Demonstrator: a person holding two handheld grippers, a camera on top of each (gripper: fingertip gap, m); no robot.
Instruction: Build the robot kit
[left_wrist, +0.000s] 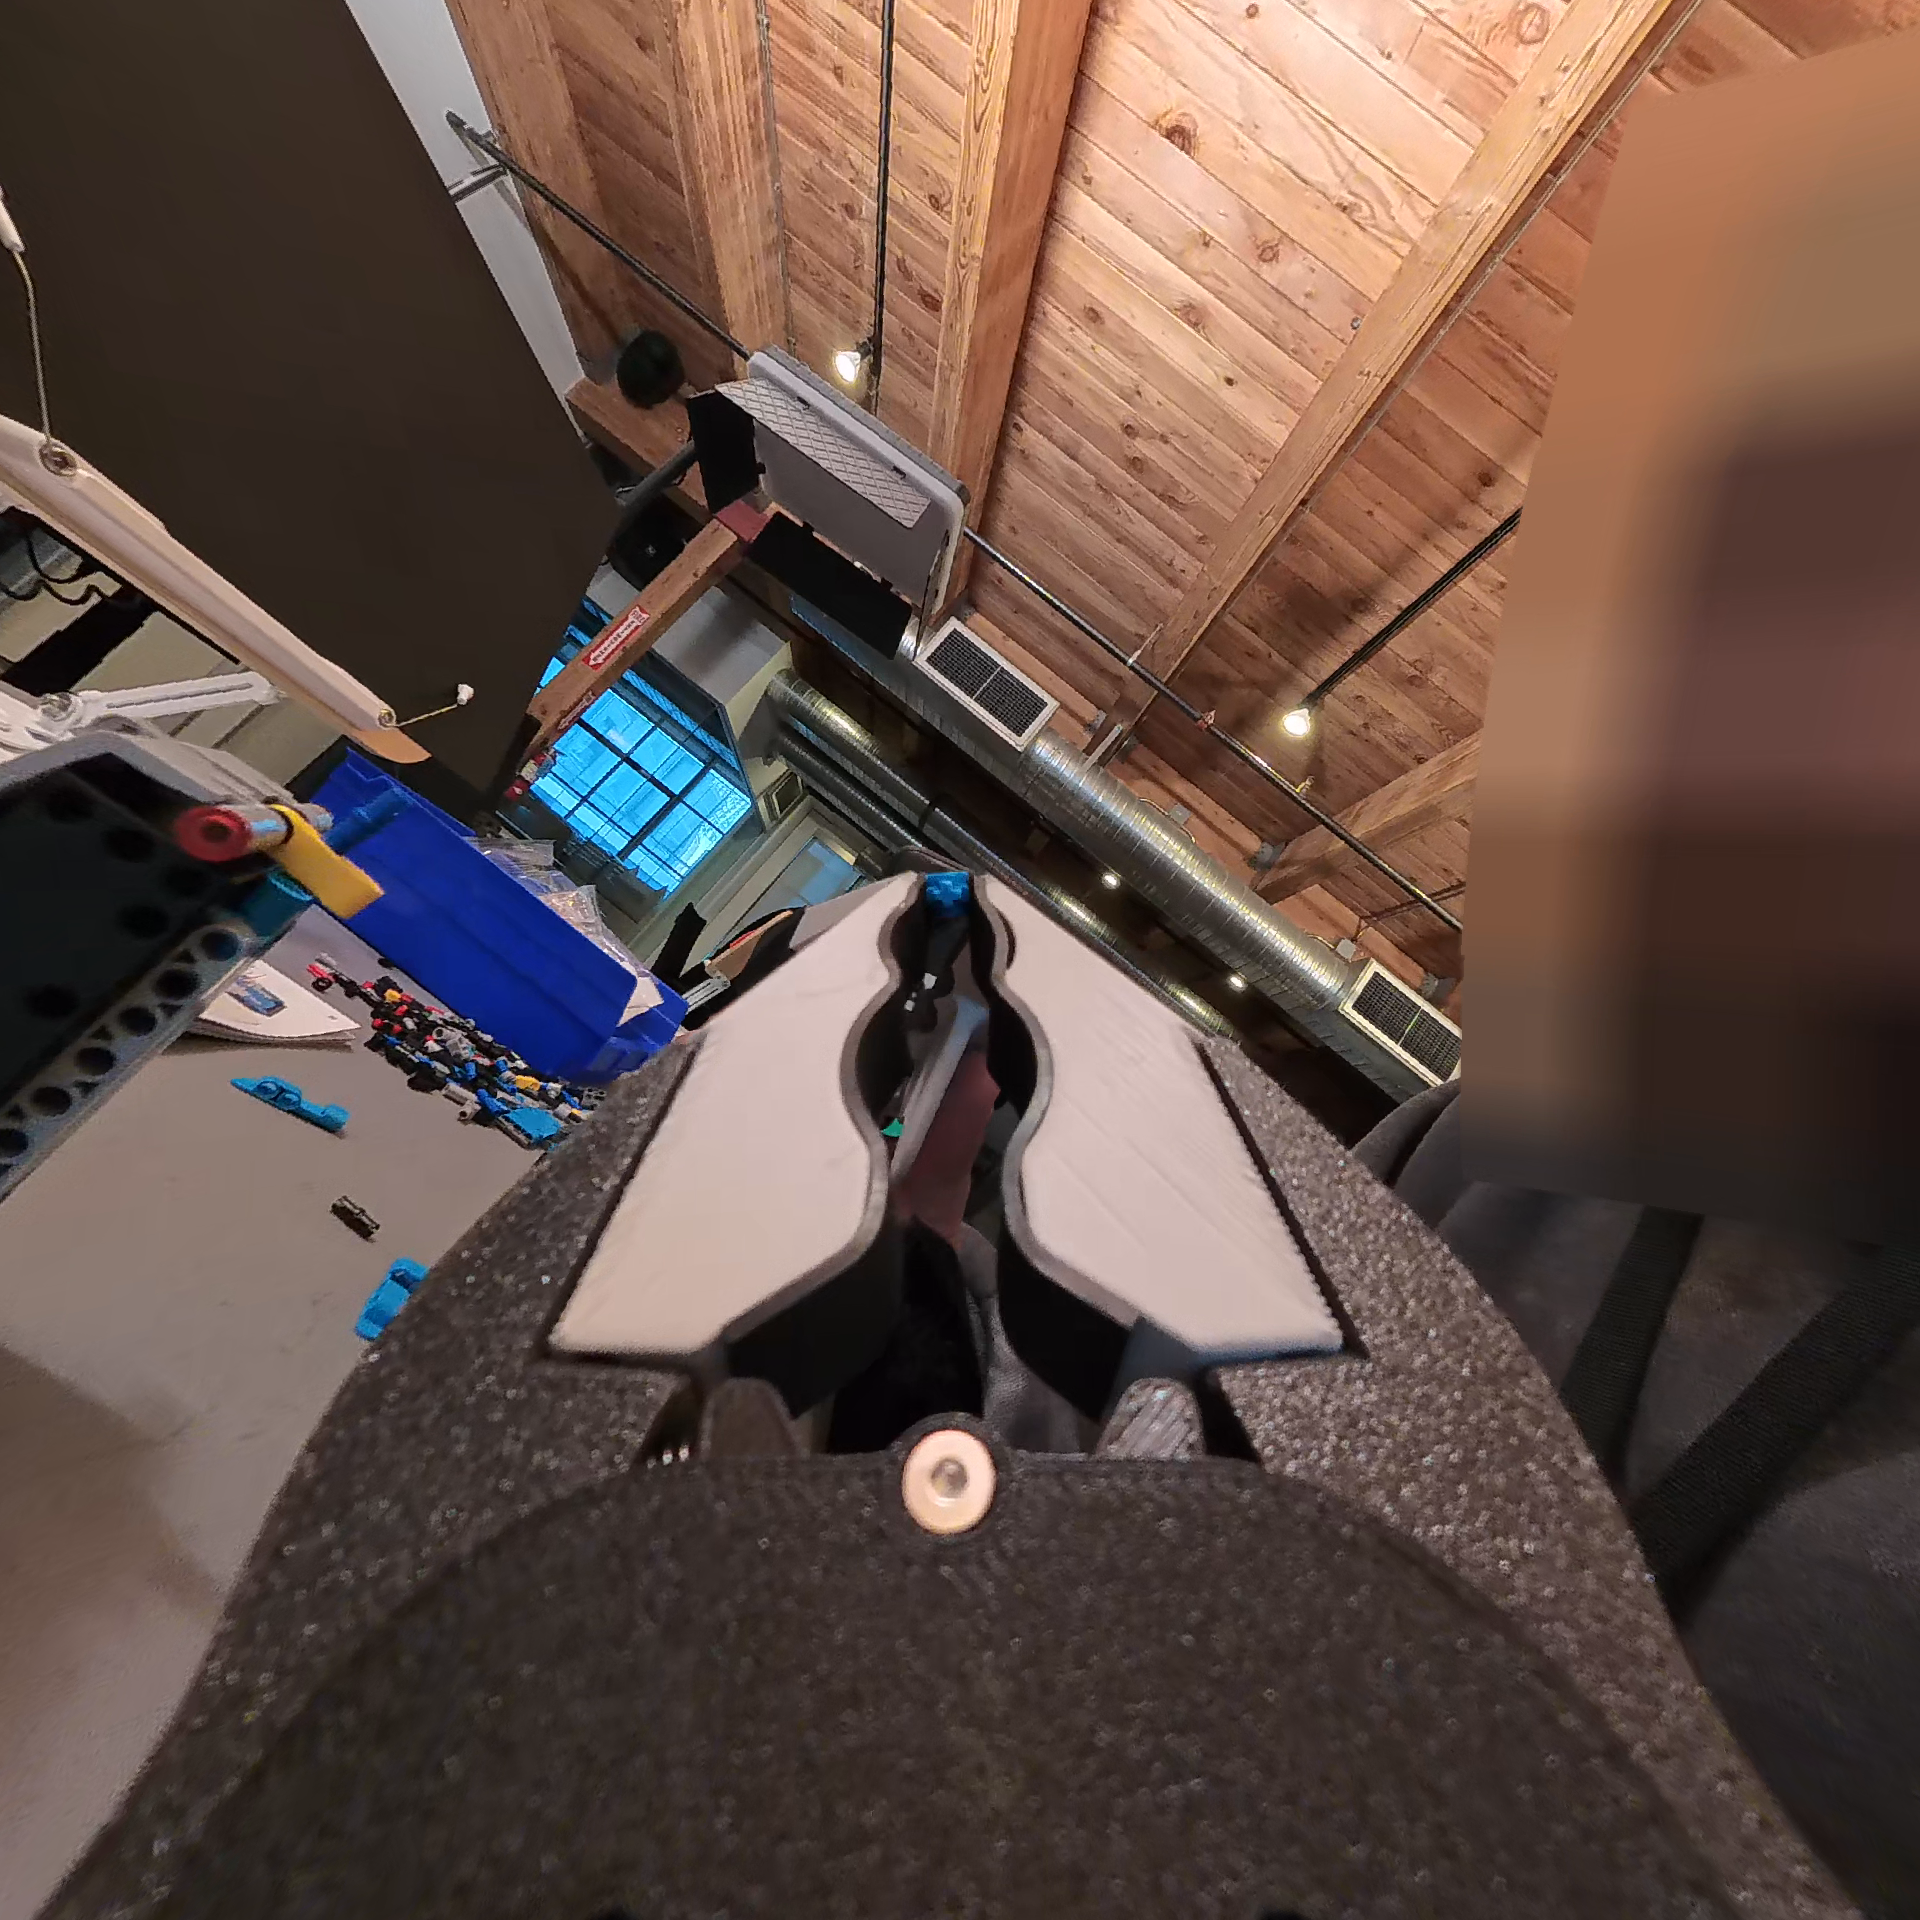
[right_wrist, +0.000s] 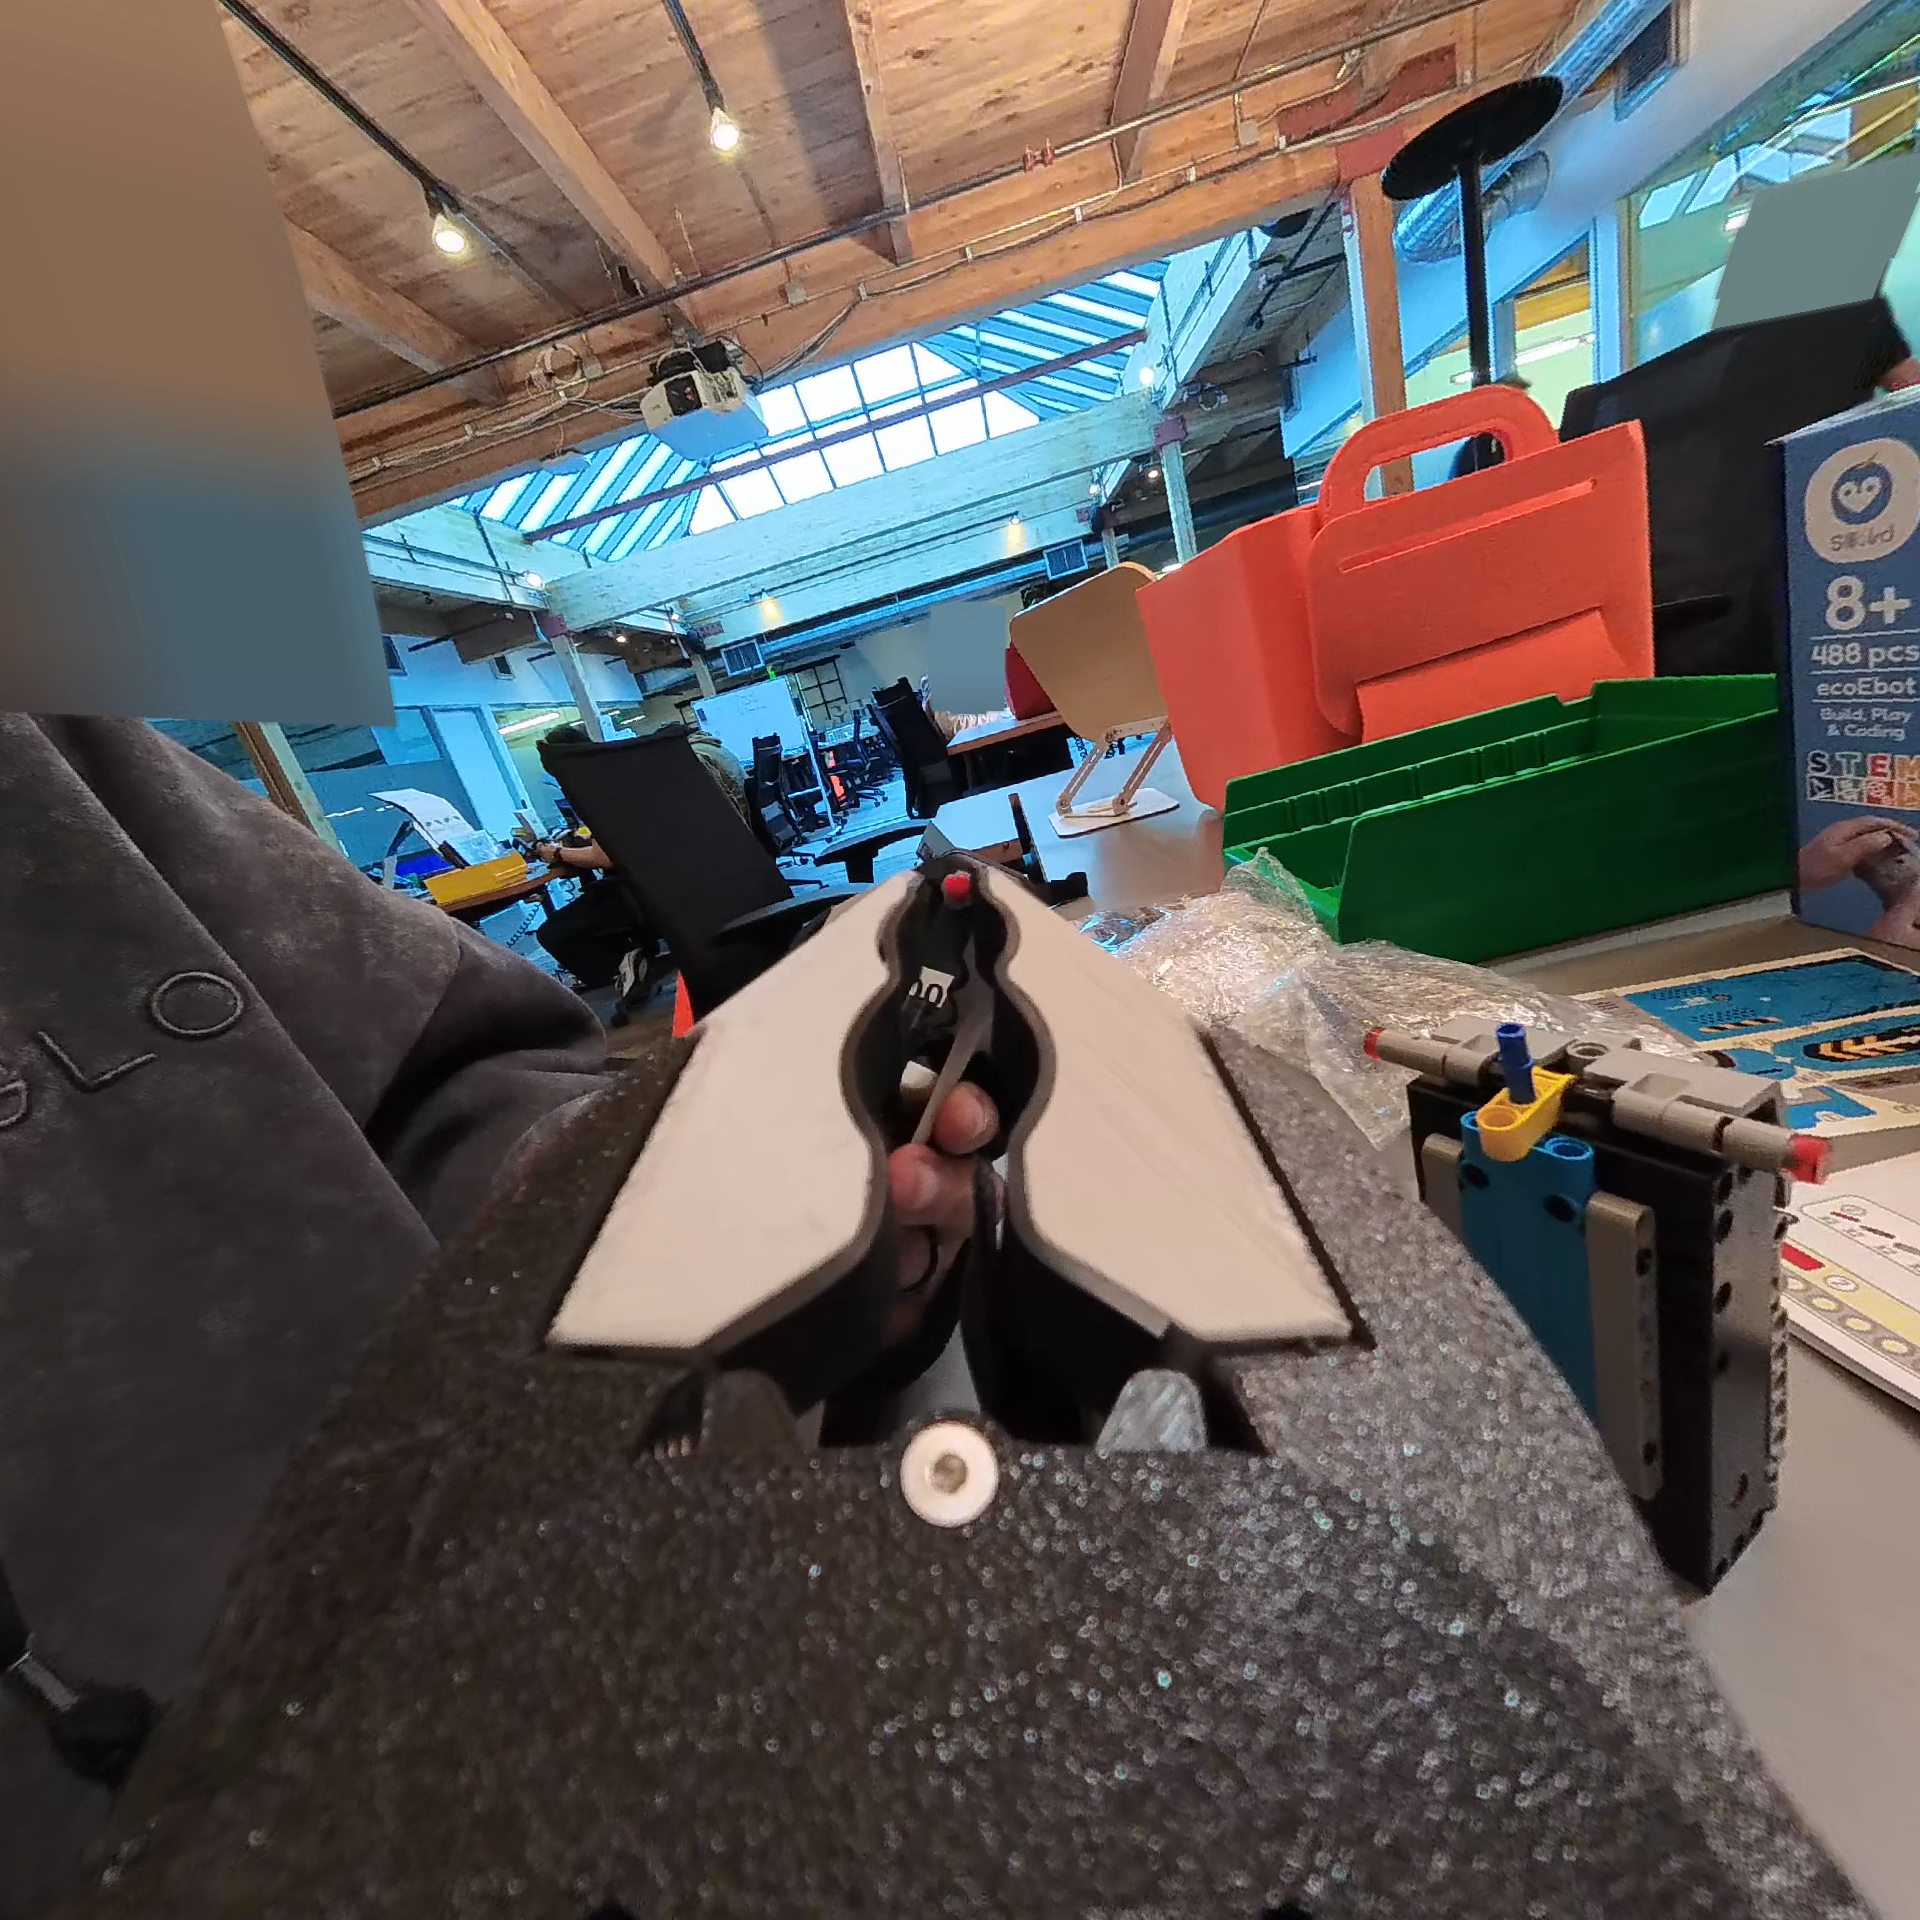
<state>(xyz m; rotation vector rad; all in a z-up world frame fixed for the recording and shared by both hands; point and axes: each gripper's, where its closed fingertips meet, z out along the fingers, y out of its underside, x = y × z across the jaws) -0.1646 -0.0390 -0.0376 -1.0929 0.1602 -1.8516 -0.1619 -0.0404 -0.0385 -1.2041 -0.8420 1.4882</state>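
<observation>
My left gripper (left_wrist: 948, 896) is shut on a small blue brick piece (left_wrist: 948, 891) at its fingertips, raised off the table and tilted up toward the wooden ceiling. My right gripper (right_wrist: 954, 888) is shut on a small red peg (right_wrist: 955, 885), also held up in the air, close to a person's grey sweatshirt (right_wrist: 208, 1091). A brick-built model of black, grey, blue and yellow parts with red-tipped axles stands on the table; it shows at the left edge of the left wrist view (left_wrist: 114, 904) and at the right in the right wrist view (right_wrist: 1621, 1247).
A pile of small loose bricks (left_wrist: 468, 1049), a blue bin (left_wrist: 488, 925), a booklet (left_wrist: 275, 1003) and stray blue pieces (left_wrist: 286, 1096) lie on the grey table (left_wrist: 187, 1299). A green bin (right_wrist: 1538, 810), an orange felt bag (right_wrist: 1434, 613), crumpled plastic wrap (right_wrist: 1278, 977), a blue box (right_wrist: 1860, 675) and instruction sheets (right_wrist: 1860, 1278) stand to the right. Only a small space, under 4 cm, lies between the two pairs of fingers.
</observation>
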